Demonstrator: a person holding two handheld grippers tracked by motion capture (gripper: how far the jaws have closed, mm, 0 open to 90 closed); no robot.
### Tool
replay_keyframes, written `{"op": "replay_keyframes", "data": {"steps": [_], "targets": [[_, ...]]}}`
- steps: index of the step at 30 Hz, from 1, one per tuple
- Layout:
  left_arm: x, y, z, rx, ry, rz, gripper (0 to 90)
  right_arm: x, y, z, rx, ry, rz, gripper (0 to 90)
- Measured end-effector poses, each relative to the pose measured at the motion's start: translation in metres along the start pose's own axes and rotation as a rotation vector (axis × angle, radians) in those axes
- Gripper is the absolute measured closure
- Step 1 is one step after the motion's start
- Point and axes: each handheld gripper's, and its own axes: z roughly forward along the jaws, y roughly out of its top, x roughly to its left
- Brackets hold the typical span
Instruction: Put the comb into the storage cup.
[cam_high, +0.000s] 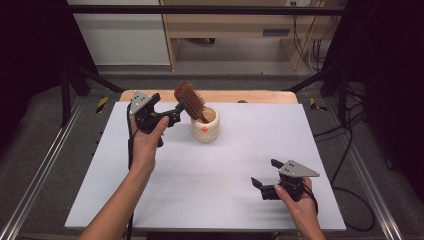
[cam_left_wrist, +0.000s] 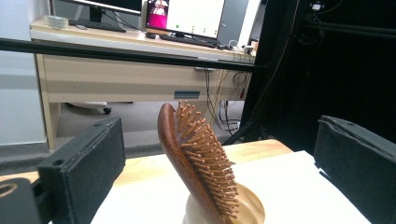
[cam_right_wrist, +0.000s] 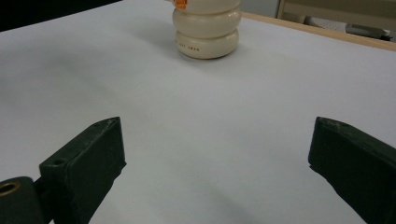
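A dark wooden hairbrush (cam_high: 190, 99) stands handle-down in a cream ribbed cup (cam_high: 205, 129) at the back middle of the white table top (cam_high: 165, 190). It leans left, with its bristles to the right. My left gripper (cam_high: 175, 111) is held in the air just left of the brush head, open. In the left gripper view the brush (cam_left_wrist: 187, 158) rises from the cup (cam_left_wrist: 254, 207) between my wide-apart jaws, a little beyond them and touching neither. My right gripper (cam_high: 266, 173) rests low near the front right, open and holding nothing. It faces the cup (cam_right_wrist: 208, 28) across bare table.
A wooden edge (cam_high: 225, 95) runs along the back of the white top. Black frame bars (cam_high: 200, 9) cross overhead and slant down on both sides. Beyond the table stands a desk with monitors (cam_left_wrist: 184, 16). Cables (cam_high: 350, 150) trail on the floor at right.
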Motion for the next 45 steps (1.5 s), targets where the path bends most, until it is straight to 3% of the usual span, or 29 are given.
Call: {"op": "replay_keyframes", "data": {"steps": [23, 45], "targets": [[0.012, 0.01, -0.019, -0.001, 0.013, 0.033, 1.7, 0.0, 0.0, -0.001, -0.001, -0.005, 0.0, 4.1], [0.018, 0.013, -0.041, 0.025, -0.008, 0.064, 1.6, -0.001, 0.0, -0.002, -0.005, -0.012, 0.0, 4.1]]}}
